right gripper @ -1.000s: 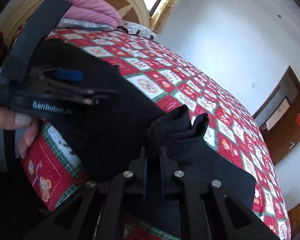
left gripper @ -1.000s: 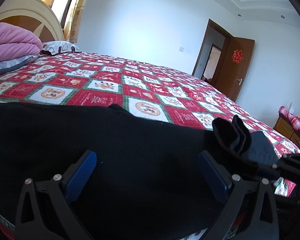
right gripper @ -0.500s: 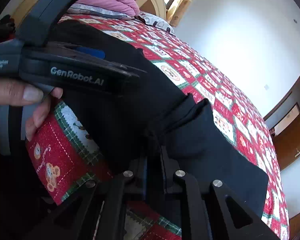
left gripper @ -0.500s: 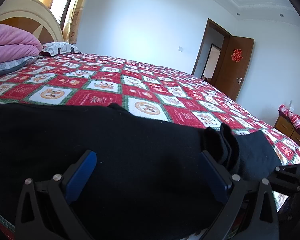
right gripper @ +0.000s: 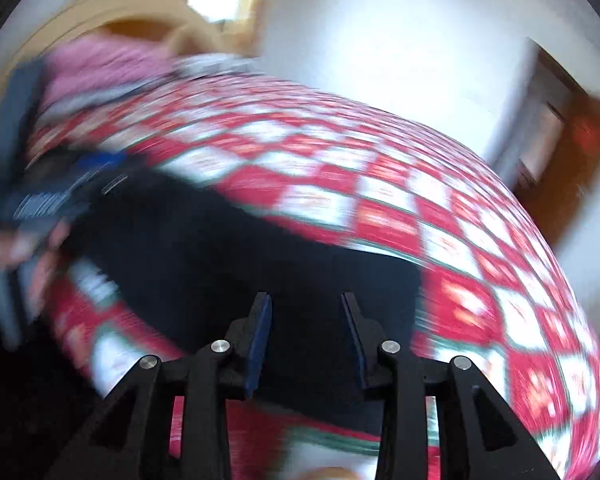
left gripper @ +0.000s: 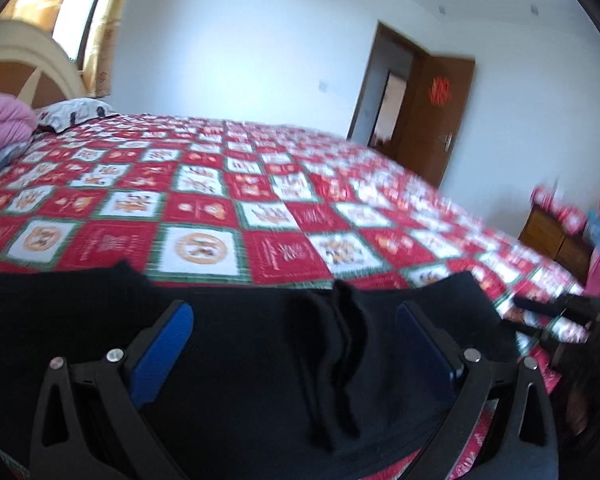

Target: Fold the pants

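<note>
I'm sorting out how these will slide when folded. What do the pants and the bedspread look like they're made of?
Pants: seemingly a soft, matte black knit or fleece; they bunch into thick, rounded ridges and show no shine. Bedspread: probably printed cotton, perhaps quilted; flat, matte red, white and green squares. Blur hides any stitching.

My left hand-held gripper (left gripper: 294, 332): black triangular frame arms with cut-outs, silver screw heads, blue pads (left gripper: 162, 346) on the fingers. My right hand-held gripper (right gripper: 306, 332): same black frame, silver screws, dark blue pads. Bare fingers (right gripper: 18, 246), pale nail, blurred.
</note>
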Demonstrator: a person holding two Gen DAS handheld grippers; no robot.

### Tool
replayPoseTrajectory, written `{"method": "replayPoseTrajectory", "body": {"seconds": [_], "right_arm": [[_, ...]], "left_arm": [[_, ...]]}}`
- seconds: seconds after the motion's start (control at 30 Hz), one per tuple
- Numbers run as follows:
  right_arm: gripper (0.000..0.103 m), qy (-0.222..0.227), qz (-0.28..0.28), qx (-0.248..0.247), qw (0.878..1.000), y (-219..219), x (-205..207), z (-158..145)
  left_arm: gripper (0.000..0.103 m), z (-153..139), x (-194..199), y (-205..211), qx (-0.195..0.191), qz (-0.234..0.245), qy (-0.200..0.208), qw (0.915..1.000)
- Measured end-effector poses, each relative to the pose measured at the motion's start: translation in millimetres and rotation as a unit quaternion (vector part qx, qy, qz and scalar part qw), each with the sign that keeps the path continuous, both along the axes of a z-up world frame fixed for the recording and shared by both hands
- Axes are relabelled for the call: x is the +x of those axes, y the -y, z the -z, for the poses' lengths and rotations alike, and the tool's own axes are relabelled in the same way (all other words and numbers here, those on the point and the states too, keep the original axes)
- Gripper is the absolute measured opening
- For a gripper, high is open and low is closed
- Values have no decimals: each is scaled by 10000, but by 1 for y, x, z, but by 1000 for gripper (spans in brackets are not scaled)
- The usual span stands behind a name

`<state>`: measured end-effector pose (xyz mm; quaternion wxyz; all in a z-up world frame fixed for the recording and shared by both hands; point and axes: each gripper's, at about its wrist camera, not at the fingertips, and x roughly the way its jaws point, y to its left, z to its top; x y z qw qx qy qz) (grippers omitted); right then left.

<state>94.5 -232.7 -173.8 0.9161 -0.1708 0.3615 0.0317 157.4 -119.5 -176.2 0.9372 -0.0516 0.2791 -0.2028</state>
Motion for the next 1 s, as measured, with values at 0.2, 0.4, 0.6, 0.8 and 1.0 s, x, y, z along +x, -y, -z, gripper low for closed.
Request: {"method": "replayPoseTrajectory", "body": {"seconds": [0.2, 0.4, 0.6, 0.8, 1.0], "right_arm": [[37, -381, 1028, 183, 9938, 59, 14, 12], [38, -897, 875, -65, 9921, 64, 1, 32], [38, -1181, 773, -155, 9899, 70, 0, 34], [41, -223, 1125, 583, 9917, 73, 17, -15], [44, -490, 1015, 288, 9932, 49, 71, 9]], "left_arm": [[103, 31, 25, 16, 1112, -444, -489, 9916], [103, 34, 22, 7, 913, -439, -460, 9938], [103, 21, 17, 15, 1018, -492, -324, 9931], [103, 22, 33, 18, 1128, -585, -368, 9912], [103, 29, 43, 10, 1014, -692, -666, 9902]]}}
